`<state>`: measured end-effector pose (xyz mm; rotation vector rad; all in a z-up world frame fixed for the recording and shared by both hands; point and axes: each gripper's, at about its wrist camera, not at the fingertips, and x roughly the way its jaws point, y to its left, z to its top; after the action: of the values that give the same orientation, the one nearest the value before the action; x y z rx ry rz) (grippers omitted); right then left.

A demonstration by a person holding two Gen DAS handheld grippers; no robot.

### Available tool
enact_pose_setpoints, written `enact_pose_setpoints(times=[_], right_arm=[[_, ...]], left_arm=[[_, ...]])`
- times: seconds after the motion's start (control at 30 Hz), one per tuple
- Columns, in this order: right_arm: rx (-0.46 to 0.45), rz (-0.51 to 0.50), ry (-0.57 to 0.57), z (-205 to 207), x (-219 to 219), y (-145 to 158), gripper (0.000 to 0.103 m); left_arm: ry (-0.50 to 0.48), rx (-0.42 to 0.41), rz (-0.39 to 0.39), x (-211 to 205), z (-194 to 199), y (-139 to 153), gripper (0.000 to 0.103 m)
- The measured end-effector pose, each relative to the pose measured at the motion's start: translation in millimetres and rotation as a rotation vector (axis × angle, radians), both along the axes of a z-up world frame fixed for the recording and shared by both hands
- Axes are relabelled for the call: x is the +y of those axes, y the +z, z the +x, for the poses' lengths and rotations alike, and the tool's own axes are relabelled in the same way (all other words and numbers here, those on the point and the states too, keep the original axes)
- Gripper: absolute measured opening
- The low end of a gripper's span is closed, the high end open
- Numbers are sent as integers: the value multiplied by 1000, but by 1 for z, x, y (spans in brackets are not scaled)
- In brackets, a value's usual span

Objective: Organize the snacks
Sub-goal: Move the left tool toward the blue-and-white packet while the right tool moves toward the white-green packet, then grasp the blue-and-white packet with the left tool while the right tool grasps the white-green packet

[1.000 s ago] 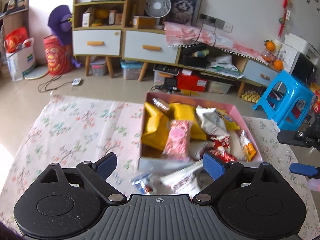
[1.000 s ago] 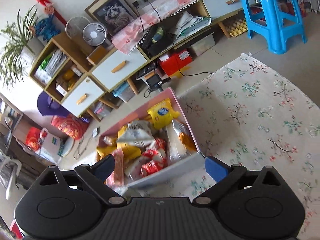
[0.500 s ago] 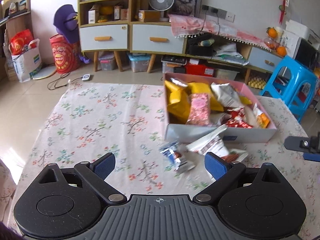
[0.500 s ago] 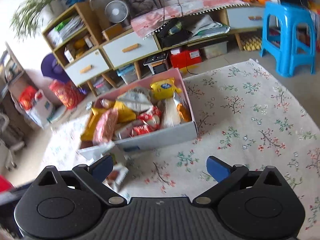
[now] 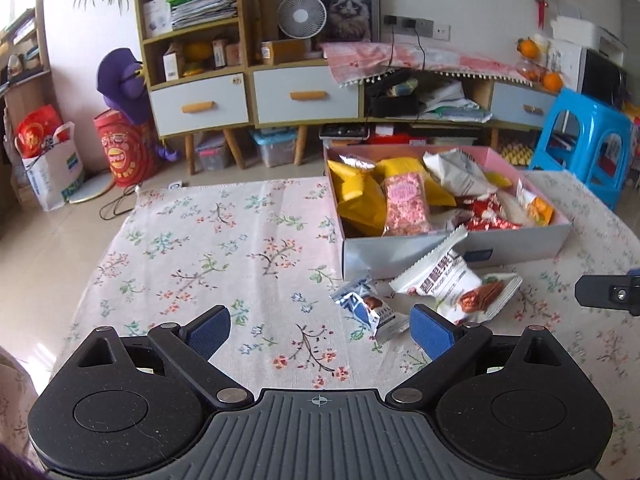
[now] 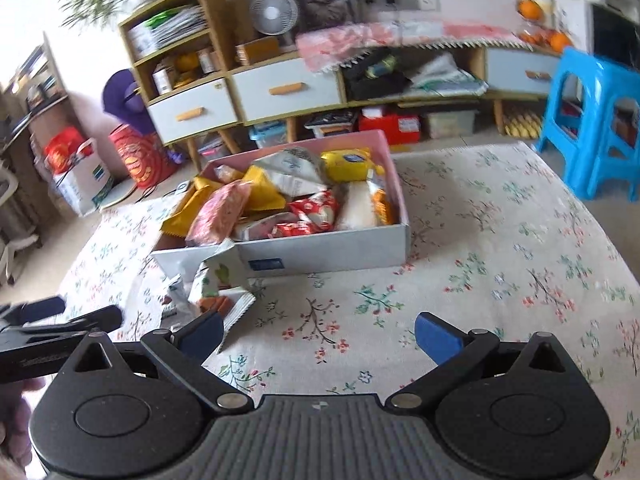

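A pink-lined grey box (image 5: 516,246) full of snack packets stands on the floral tablecloth; it also shows in the right wrist view (image 6: 328,256). Two packets lie in front of it: a white pecan packet (image 5: 452,284) and a small blue-and-white packet (image 5: 366,306). The pecan packet also shows in the right wrist view (image 6: 218,284). My left gripper (image 5: 320,330) is open and empty, close to the small packet. My right gripper (image 6: 318,334) is open and empty above the cloth, right of the pecan packet.
The floral tablecloth (image 5: 208,248) covers the table. Behind it stand drawer cabinets (image 5: 256,96), a fan (image 5: 302,16) and a blue stool (image 5: 584,136). The right gripper's tip (image 5: 606,294) shows at the left view's right edge.
Both grippers have pulled back from the box and lowered towards the table. The two loose packets now lie in full view in front of the box.
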<state>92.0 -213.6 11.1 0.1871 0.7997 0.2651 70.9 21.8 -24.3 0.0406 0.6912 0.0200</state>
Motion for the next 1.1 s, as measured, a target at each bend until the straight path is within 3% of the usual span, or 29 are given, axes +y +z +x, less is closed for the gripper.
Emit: enact_pose_setpoints(times=[0.33,0.5,0.8,0.87,0.93,1.1], right_arm=[[-54,-42,131,3,21,-3,93],[-34,-48,134,11,28,-10,93],[-17,-65,131,25,38,-22,93],[-18,-64,132,27,40,-23,93],[-13,-66,135,30,44,-25,93],[-5,-69,140,35,53,-26,93]], left_arm=[[66,28,-168,11,19,-24,95],[57,57,-235,11,31,-30,86],[62,106,-242,6,47,-38,42],[61,114,-242,7,49,-37,28],[67,126,-244,9,49,-35,20],[59,143,-244,15,48,-29,14]])
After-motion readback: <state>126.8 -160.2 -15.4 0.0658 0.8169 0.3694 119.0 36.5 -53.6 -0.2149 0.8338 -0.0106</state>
